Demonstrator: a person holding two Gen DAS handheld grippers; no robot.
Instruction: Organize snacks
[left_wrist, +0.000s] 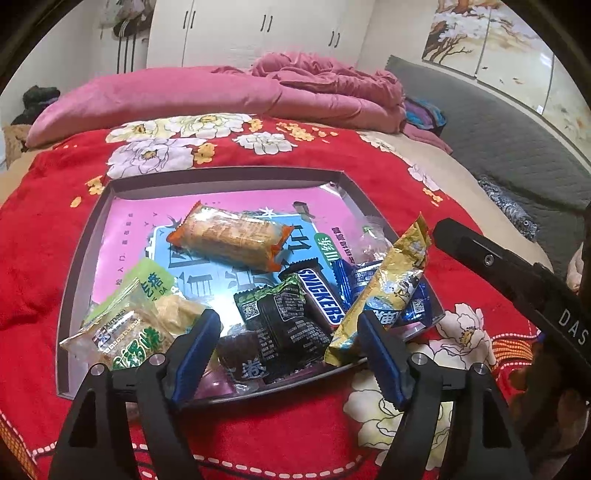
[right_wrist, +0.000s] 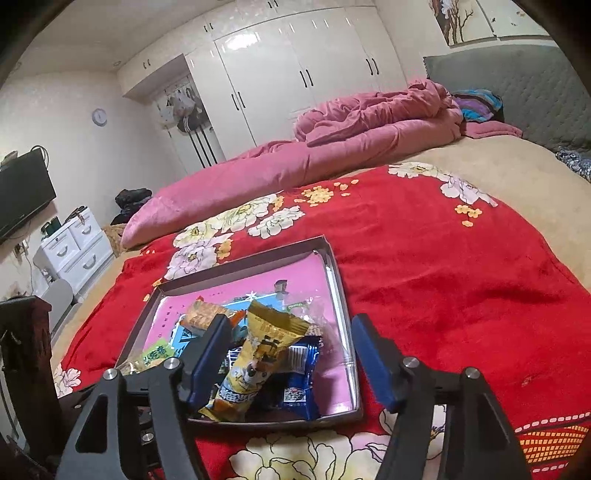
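Snack tray (left_wrist: 207, 177) on red blanket (left_wrist: 44, 240), mid-frame

Left gripper (left_wrist: 288, 354) & right gripper (right_wrist: 288, 365) both spread wide, empty; in tray: 1 orange biscuit pack (left_wrist: 229, 236), 1 Snickers (left_wrist: 321, 295), 1 yellow packet (left_wrist: 384, 288), 2 blue packs (left_wrist: 413, 299).

Red floral blanket (left_wrist: 258, 155), pink quilt (right_wrist: 332, 147)

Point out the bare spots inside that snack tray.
Free: the tray floor along its far wall, beyond the orange biscuit pack, and the far-left corner. Crowded: the near half, where the Snickers bar, black packet and yellow packet overlap.
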